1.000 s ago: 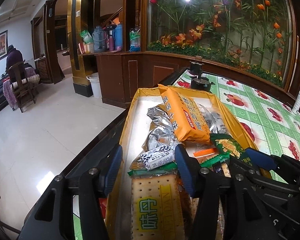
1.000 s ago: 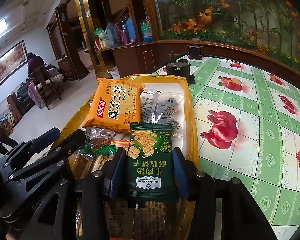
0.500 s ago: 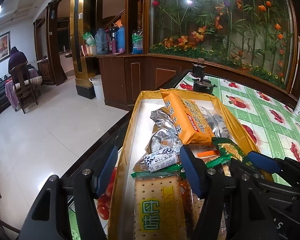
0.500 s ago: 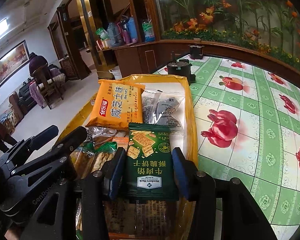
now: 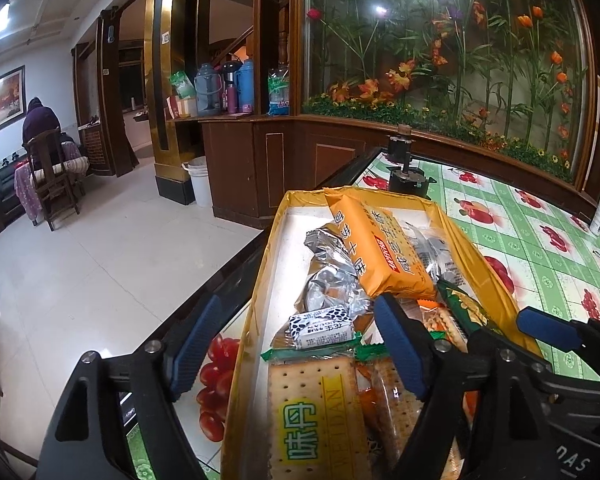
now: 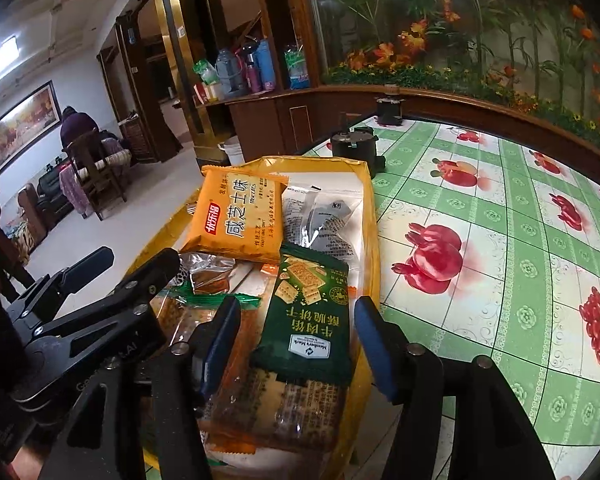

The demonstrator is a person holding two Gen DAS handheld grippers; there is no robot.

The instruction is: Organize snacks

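Here the left gripper is opening wide, its pads clear of the cracker pack and small white snack lying between them. The right gripper is opening too, the dark green biscuit packet loose between its pads. Both packets lie in the yellow tray, the orange pack farther in. Beyond the tray's right rim the green tablecloth lies open.
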